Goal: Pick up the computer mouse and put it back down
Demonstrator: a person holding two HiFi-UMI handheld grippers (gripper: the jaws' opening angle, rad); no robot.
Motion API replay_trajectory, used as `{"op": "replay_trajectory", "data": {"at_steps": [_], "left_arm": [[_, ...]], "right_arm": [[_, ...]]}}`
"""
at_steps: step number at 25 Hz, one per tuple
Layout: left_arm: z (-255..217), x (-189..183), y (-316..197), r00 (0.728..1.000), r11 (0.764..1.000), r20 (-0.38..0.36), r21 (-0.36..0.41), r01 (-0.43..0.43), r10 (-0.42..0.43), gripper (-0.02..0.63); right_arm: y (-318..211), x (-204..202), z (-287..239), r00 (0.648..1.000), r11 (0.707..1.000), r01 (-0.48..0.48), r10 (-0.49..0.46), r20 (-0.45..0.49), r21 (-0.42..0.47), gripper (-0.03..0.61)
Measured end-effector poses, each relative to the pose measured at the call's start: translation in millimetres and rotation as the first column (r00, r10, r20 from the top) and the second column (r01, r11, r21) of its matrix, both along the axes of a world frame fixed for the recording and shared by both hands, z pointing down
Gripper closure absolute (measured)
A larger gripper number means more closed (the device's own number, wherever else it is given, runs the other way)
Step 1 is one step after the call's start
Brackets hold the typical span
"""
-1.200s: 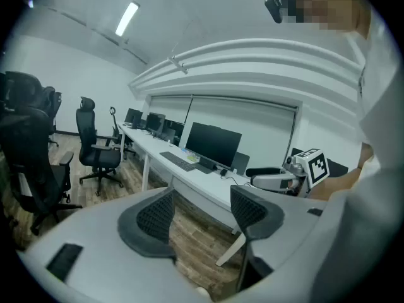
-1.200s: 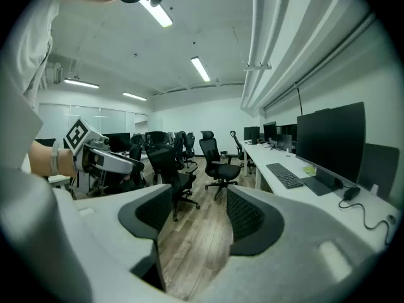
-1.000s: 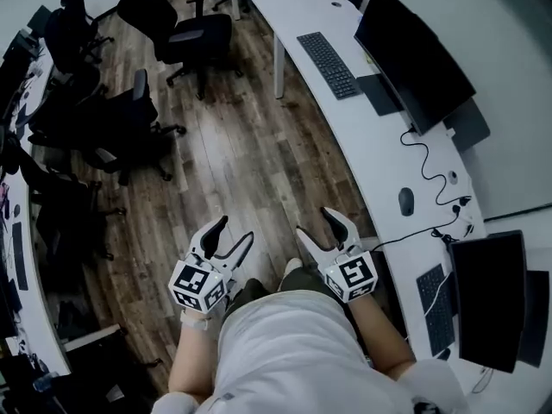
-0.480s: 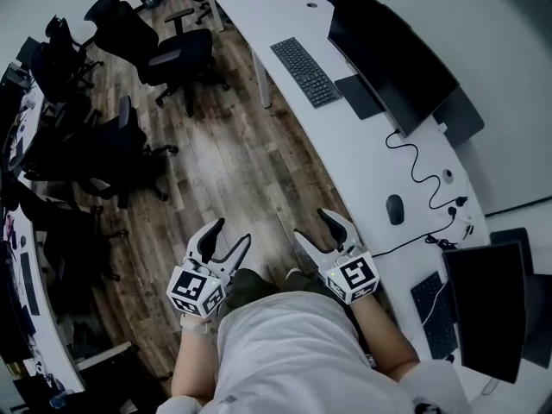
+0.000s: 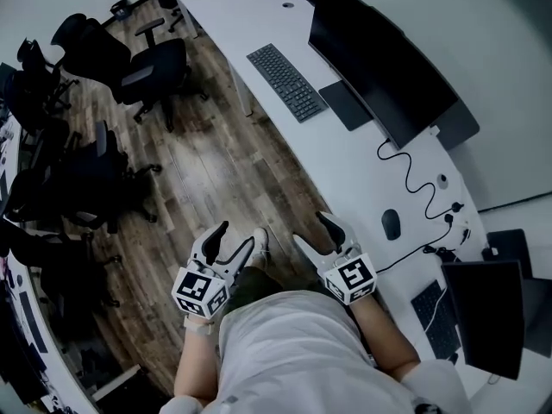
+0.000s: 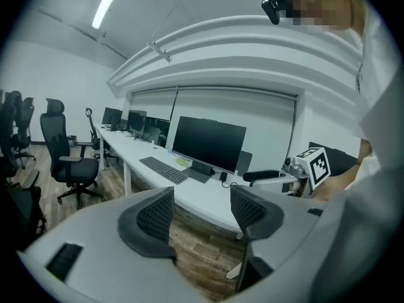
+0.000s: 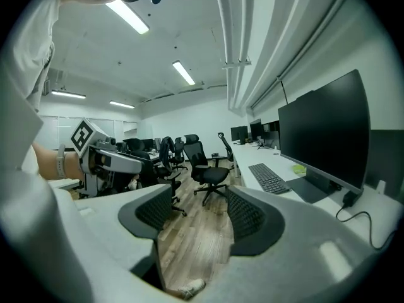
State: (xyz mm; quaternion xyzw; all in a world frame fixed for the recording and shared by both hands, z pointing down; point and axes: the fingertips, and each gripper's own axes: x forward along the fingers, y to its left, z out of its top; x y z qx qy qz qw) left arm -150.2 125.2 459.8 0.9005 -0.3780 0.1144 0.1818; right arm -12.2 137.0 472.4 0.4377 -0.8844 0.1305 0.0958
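A dark computer mouse (image 5: 391, 224) lies on the long white desk (image 5: 345, 158), to the right of my right gripper (image 5: 312, 232). Both grippers hang over the wooden floor in front of the person's body, well short of the mouse. My right gripper is open with nothing between its jaws; the right gripper view shows its pads (image 7: 246, 218) apart over the floor. My left gripper (image 5: 233, 239) is also open and empty, its fingers (image 6: 154, 216) spread in the left gripper view. The mouse is not visible in either gripper view.
On the desk stand a large black monitor (image 5: 379, 63), a keyboard (image 5: 285, 82) and a trailing cable (image 5: 417, 181). A second monitor (image 5: 492, 313) and keyboard (image 5: 435, 315) sit at lower right. Several black office chairs (image 5: 142, 67) stand on the wood floor to the left.
The head view has swung so the desk and mouse shifted left and down in frame. Both grippers kept their open pose in front of the body.
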Motion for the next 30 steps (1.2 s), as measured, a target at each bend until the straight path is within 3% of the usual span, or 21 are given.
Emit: {"op": "replay_trajectory", "data": {"at_steps": [6,12,21,26,30], "left_arm": [[3,-5,-83,0.993,0.993,-0.01,-0.012,-0.115,0.115,0.338],[11,-3,-154,0.966,0.966,-0.015,-0.019,-0.26,0.259,0.338],[23,26,-215,0.898,0.897,-0.023,-0.042,-0.44,0.439,0.337],[27,58,-218,0.849,0.847,-0.024,-0.062,-0.528,0.528,0.337],[30,91,-211,0.814,0.811,-0.025,-0.079,-0.58,0.58,0.339]], "right_arm": [[-76,-6,-3,0.995,0.996,-0.091,0.09,-0.04,-0.005,0.304],[-133,-6,-3,0.974,0.976,-0.218,0.217,-0.057,0.001,0.304],[-164,29,7,0.907,0.911,-0.412,0.408,-0.103,-0.019,0.304],[-156,68,19,0.861,0.863,-0.503,0.495,-0.121,-0.053,0.304],[-138,103,33,0.838,0.84,-0.538,0.522,-0.161,-0.075,0.304]]}}
